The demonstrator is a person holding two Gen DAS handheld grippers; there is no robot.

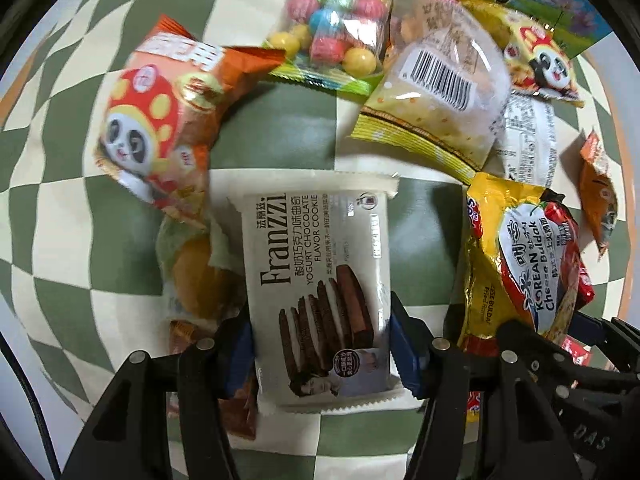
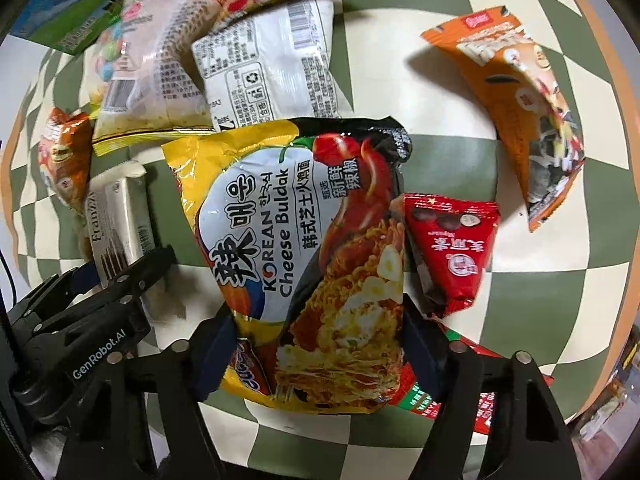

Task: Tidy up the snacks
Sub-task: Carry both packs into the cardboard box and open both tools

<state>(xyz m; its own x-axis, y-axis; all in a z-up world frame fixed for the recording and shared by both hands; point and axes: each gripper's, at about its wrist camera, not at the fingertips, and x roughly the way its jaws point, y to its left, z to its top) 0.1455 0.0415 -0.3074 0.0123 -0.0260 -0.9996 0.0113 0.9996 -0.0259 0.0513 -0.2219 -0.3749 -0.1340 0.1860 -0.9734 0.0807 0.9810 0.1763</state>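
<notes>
While each clamps its load, left claw [image 1: 322,344] (one cookie pack [image 1: 320,280]), right claw [image 2: 316,344] (one noodle bag [image 2: 304,248]).

A glossy plastic film was seen on the Franzzi cookie pack [image 1: 316,292], and a shiny, crinkled plastic wrapper on the noodle packet [image 2: 304,264]. The candy bag [image 1: 336,24] was clear plastic. The checked tablecloth [image 1: 80,216] looked matt and smooth.

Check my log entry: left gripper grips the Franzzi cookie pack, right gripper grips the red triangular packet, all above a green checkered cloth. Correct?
One error: the right gripper grips the Korean Cheese Buldak noodle pack, as the right wrist view shows; the red triangular packet lies beside it. The left gripper does grip the Franzzi cookie pack.
</notes>
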